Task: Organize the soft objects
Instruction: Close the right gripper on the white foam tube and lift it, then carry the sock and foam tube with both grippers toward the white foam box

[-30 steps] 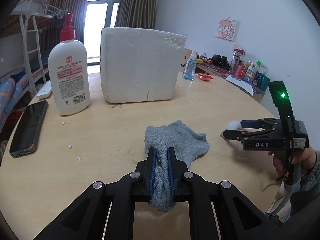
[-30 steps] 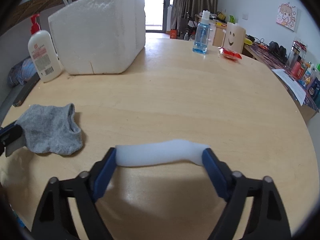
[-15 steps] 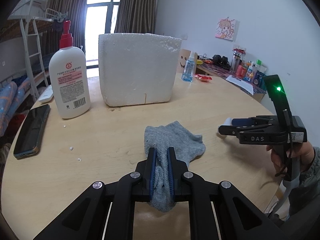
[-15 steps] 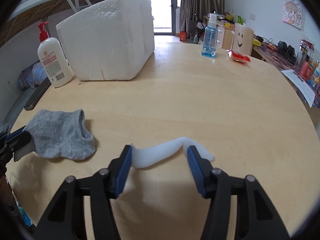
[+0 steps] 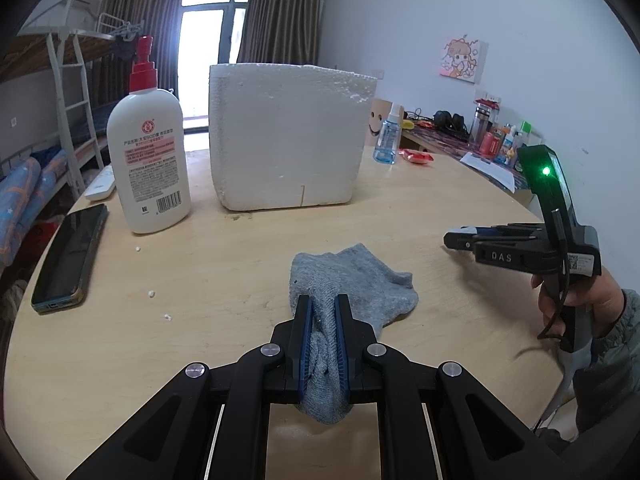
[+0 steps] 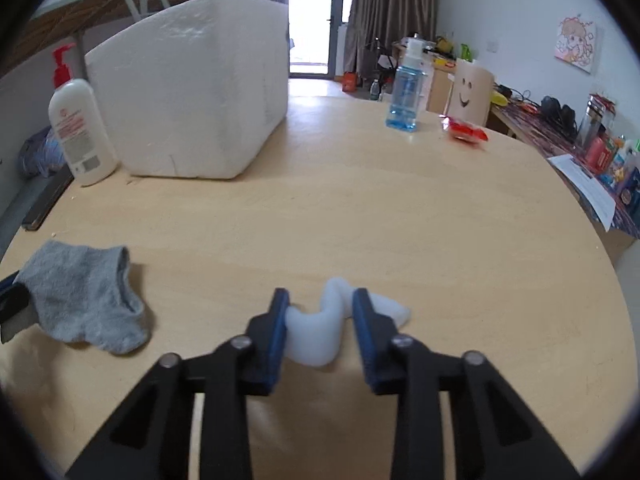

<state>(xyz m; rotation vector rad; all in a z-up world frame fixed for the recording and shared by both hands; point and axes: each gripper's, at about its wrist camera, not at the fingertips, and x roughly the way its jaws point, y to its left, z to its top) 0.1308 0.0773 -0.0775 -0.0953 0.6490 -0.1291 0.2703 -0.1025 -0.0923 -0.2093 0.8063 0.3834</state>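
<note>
Our left tool [image 5: 323, 312] is clenched on a grey sock [image 5: 352, 280], whose free end lies spread on the desk [image 5: 240, 264] ahead of the pads. Our right tool [image 6: 320, 312] is closing on a white foam strip [image 6: 320, 332]; the pads press it from both sides so it buckles into a wave, one end poking out past the right pad. Beyond stand a styrofoam box [image 5: 288, 136] and a lotion bottle [image 5: 150, 152], with a phone [image 5: 68, 256] near the desk's left edge.
</note>
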